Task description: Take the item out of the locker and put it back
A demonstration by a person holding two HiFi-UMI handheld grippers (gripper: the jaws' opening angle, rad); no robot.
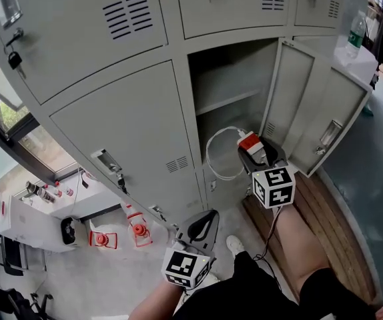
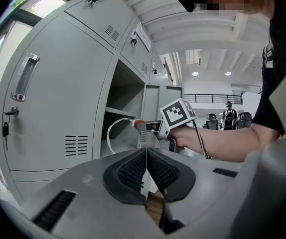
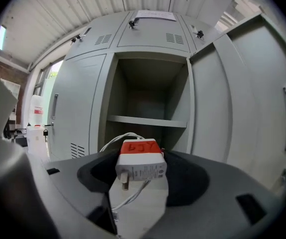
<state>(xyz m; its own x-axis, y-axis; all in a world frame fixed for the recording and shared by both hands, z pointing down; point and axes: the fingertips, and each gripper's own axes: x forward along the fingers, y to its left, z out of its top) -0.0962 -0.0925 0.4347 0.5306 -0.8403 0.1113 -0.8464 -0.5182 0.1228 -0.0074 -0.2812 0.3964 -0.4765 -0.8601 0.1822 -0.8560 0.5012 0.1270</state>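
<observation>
While the locker (image 1: 178, 119) stands with one door (image 1: 291, 102) swung out to the right, the right claw (image 1: 253, 151) is clamped on a white charger (image 3: 140, 162) with a red top. The block sits crosswise between the two dark pads, plug prongs facing back toward the hand, and there is some black handwriting on the red part. The charger is held up in front of the lower half of the open compartment, below the shelf (image 1: 228, 102) that crosses it partway up. From where I stand I can't quite say whether it is past the door frame or just outside it. Its white cable (image 1: 211, 155) hangs off in a loose loop to the left, at the mouth of the compartment.

The left claw (image 1: 205, 224) is lower and nearer the person's legs, in front of the closed door beside the open one. It is pointed at the lockers, its ribbed pads pressed together with nothing between them.
</observation>
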